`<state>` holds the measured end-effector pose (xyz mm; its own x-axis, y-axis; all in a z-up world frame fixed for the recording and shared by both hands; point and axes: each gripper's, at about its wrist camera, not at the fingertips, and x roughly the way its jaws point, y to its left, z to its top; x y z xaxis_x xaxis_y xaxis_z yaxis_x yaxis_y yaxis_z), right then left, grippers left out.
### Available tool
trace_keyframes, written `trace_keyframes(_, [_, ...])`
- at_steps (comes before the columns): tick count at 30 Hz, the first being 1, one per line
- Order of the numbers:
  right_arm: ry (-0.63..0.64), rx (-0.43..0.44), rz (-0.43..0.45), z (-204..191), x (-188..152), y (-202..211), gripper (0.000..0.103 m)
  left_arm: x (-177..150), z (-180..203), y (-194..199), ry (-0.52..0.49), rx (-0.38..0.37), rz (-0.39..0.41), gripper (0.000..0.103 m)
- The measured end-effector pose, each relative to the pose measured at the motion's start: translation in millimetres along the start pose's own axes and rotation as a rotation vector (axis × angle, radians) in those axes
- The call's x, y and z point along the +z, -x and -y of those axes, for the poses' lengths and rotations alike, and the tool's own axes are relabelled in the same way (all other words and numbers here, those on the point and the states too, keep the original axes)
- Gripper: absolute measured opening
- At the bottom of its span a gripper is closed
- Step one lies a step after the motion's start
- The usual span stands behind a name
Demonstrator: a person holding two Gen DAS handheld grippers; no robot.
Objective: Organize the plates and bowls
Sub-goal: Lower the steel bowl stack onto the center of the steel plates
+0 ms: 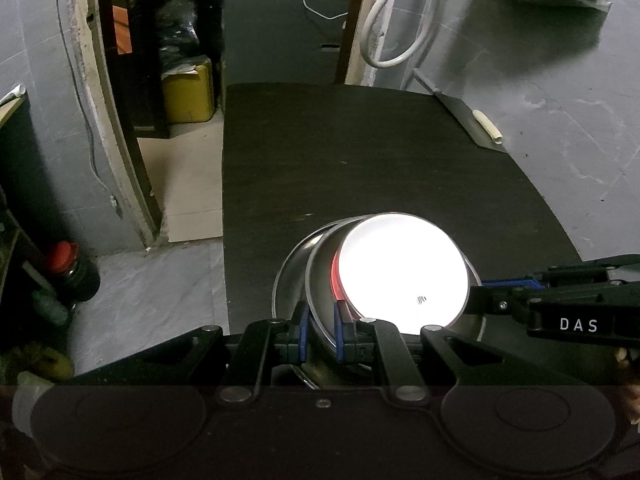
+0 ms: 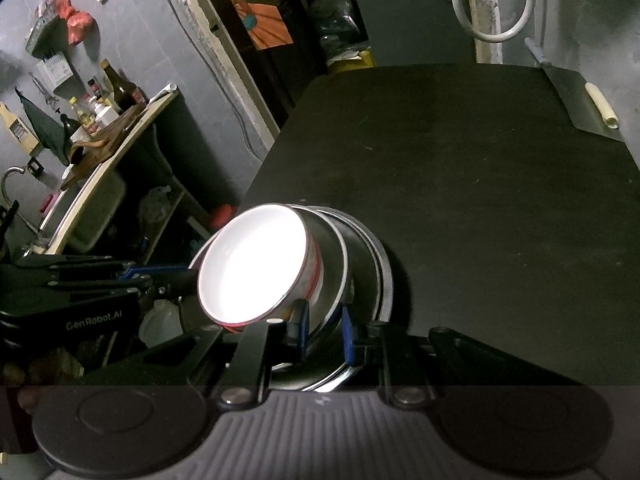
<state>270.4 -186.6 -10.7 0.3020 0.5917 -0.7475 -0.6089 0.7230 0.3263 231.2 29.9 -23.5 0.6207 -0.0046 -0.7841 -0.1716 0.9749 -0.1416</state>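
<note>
The white bowl [image 1: 404, 272] with a red outer band is seen tilted inside a steel bowl [image 1: 320, 280], which is nested in a steel plate [image 1: 286, 280] at the near edge of the black bench [image 1: 360, 152]. The steel bowl's rim is clamped between the left gripper's [image 1: 322, 330] blue fingers [image 1: 340, 332], and its opposite rim between the right gripper's [image 2: 324, 330] fingers [image 2: 347, 334]. A cleaver [image 1: 468, 120] is seen at the bench's far right corner.

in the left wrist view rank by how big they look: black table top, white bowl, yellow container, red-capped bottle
1. black table top
2. white bowl, though nearness to the camera inflates it
3. yellow container
4. red-capped bottle, not far behind the container
</note>
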Motion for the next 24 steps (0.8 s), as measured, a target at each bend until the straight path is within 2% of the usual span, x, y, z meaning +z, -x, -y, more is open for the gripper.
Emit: trace_keyframes(24, [-0.016,-0.007,-0.004,-3.0,-4.2,-4.1,0.019,-1.8,-5.7,-1.8,0.004,0.007,0.002,0.012])
